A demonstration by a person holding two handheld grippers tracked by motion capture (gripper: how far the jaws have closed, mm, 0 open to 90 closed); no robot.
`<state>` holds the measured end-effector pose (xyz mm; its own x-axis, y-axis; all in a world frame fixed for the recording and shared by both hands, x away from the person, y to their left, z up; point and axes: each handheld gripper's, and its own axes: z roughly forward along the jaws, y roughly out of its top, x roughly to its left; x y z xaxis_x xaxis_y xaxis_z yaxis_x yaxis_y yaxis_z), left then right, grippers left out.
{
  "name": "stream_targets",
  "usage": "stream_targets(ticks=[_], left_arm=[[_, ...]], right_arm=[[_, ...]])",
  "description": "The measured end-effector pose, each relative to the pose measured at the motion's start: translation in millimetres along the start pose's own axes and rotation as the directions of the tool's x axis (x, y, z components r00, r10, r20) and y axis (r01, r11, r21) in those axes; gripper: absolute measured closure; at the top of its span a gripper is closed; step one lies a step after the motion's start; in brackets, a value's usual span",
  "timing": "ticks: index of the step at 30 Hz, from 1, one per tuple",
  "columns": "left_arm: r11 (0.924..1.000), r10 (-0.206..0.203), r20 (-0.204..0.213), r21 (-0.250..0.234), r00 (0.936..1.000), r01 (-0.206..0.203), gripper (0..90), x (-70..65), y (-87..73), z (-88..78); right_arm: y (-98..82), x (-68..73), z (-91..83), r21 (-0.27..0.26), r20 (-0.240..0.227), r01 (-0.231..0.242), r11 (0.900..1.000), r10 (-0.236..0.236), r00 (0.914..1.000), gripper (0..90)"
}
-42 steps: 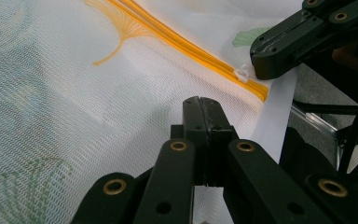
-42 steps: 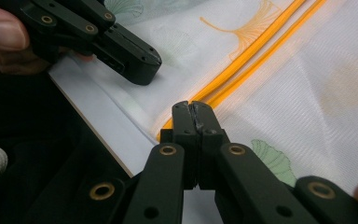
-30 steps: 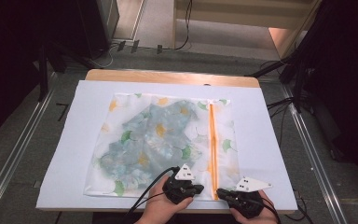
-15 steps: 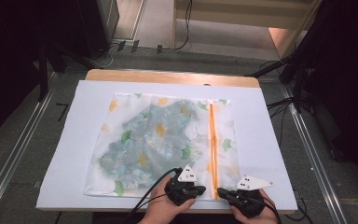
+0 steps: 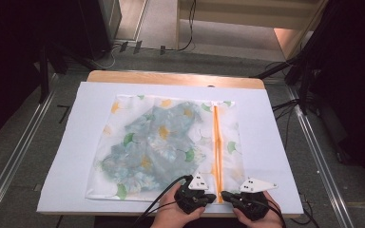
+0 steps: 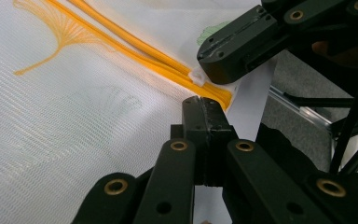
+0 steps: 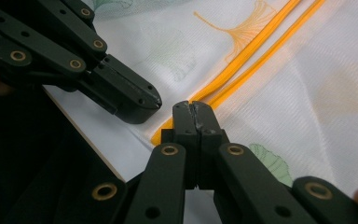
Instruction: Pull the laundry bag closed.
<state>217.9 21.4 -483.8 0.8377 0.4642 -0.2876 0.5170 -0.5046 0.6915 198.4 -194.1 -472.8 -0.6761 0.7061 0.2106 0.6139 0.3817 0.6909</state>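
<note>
So the setup, big stuff first: a table [image 5: 171,78] covered by a white sheet [image 5: 271,142], and lying flat in the middle of that sheet is a mesh laundry bag [image 5: 123,118] with leaf prints and some blue flowery clothing [image 5: 157,142] inside. An orange zipper [image 5: 216,142] runs along the bag's right side, ending at the near edge by the person's hands.

Both tools are down at that near end. The left gripper [image 6: 204,108] has its jaws pressed together just beside the zipper's end, and I can't tell if there's any mesh caught between them. The right gripper [image 7: 191,111] also has its jaws pressed together, sitting right at the end of the zipper [image 7: 242,53]; whether it's actually nipping the tape or the little white zipper tab [image 6: 196,76] I can't say.

What could go wrong, my guess:
- the whole bag slides on the smooth sheet if one side pulls and the other isn't really anchoring it
- the fine mesh bunches or snags in the zipper
- the tab is tiny, so a closed jaw could slip off it
- the two grippers are nearly touching, so they could bump each other
</note>
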Motion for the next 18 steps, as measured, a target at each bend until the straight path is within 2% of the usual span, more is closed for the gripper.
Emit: stream_targets(ticks=[4,10,18], left_arm=[[1.0,0.0,0.003,-0.002,1.0,0.0,90.0,0.2,-0.4,-0.1],[1.0,-0.002,0.006,-0.002,1.0,0.002,90.0,0.5,-0.4,0.0],[1.0,-0.004,0.007,-0.002,1.0,0.004,90.0,0.5,-0.4,0.0]], right_arm=[[1.6,-0.4,0.5,-0.005,0.005,0.016,1.0,-0.016,0.9999,90.0],[5.2,-2.6,0.5,-0.013,0.017,0.009,1.0,-0.008,0.9998,90.0],[11.0,-9.0,-1.3,-0.051,0.019,0.003,0.999,-0.002,0.9998,90.0]])
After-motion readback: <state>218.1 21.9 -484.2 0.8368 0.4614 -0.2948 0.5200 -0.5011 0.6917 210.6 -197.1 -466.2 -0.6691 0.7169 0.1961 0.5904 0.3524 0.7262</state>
